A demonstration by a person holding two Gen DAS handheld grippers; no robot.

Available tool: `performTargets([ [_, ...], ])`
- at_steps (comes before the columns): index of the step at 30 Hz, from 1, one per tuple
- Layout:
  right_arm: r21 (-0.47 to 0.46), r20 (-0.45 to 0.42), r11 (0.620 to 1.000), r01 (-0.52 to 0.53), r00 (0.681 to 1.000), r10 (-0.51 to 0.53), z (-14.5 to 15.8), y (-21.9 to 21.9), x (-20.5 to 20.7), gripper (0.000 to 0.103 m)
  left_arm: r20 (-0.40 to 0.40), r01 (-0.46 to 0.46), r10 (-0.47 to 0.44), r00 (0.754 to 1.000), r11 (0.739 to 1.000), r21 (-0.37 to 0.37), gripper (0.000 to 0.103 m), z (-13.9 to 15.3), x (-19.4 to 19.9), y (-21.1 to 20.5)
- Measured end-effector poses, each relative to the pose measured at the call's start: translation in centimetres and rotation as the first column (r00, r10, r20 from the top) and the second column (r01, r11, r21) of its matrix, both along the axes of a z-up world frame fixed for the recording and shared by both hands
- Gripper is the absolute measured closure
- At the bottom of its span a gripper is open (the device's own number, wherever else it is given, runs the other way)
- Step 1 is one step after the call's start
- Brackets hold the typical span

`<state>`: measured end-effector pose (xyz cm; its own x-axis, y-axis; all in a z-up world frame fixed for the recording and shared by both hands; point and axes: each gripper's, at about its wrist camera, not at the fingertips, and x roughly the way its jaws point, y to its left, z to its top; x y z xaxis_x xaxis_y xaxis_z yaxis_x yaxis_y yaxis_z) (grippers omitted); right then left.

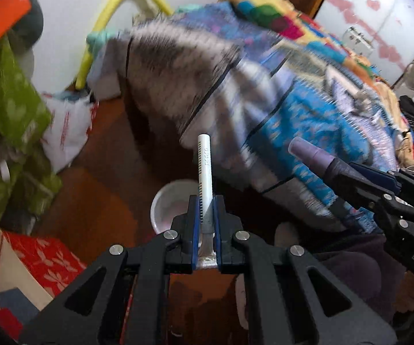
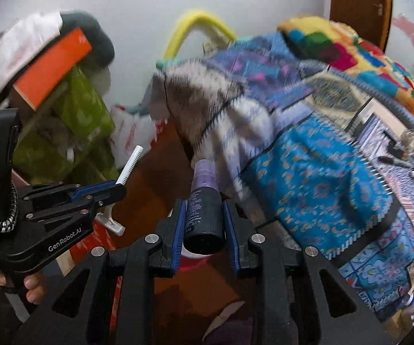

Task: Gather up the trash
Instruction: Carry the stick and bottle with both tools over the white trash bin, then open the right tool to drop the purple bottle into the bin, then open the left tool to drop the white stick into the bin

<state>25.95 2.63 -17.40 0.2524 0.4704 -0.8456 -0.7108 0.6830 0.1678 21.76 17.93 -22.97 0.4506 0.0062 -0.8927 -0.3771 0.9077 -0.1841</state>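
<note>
The left gripper (image 1: 206, 230) pinches a white razor (image 1: 205, 169). The right gripper (image 2: 204, 224) squeezes a purple bottle (image 2: 204, 201). Both pieces look picked up; dropping them into the white bin (image 1: 166, 204) below is left.

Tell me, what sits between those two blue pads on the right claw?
A dark spray bottle with a purple cap, clamped between them, in the right wrist view.

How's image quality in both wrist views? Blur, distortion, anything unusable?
Left wrist view: the blue patterned bedding is smeared by motion blur, while the left gripper and its white ribbed plastic razor stay sharp. Right wrist view: same smear on the bedding; the right gripper and its dark purple-capped bottle are crisp. Both show fisheye bending and dark corners.
</note>
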Motion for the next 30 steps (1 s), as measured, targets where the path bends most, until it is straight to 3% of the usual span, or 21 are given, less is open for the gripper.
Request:
performTargets([
  [7,-0.099,-0.127,0.994,-0.056,0.991,0.043,-6.2,3.2,1.6,0.079,-0.127,-0.062,0.052,0.991,0.995,-0.082,0.095,-6.7,0.9,2.0],
  [14,-0.134,-0.245,0.982,-0.132,0.965,0.097,-10.9,6.3,3.1,0.079,-0.221,-0.13,0.101,0.97,0.984,-0.12,0.095,-11.2,2.1,3.3],
  [19,-0.178,-0.261,0.958,-0.224,0.95,0.173,-13.4,9.3,3.2,0.079,-0.245,-0.175,0.136,0.96,0.974,-0.142,0.095,-12.5,2.8,4.3],
  [25,-0.198,-0.368,0.943,-0.269,0.912,0.183,-15.8,11.0,4.4,0.077,-0.271,-0.196,0.15,0.951,0.969,-0.15,0.095,-13.6,3.6,5.1],
  [28,-0.214,-0.345,0.945,-0.246,0.924,0.163,-15.5,10.8,4.9,0.063,-0.278,-0.206,0.155,0.948,0.964,-0.165,0.095,-14.1,3.9,5.5],
  [30,-0.212,-0.329,0.948,-0.236,0.931,0.158,-14.9,10.2,5.2,0.063,-0.285,-0.205,0.149,0.947,0.962,-0.179,0.095,-14.3,4.2,5.6],
])
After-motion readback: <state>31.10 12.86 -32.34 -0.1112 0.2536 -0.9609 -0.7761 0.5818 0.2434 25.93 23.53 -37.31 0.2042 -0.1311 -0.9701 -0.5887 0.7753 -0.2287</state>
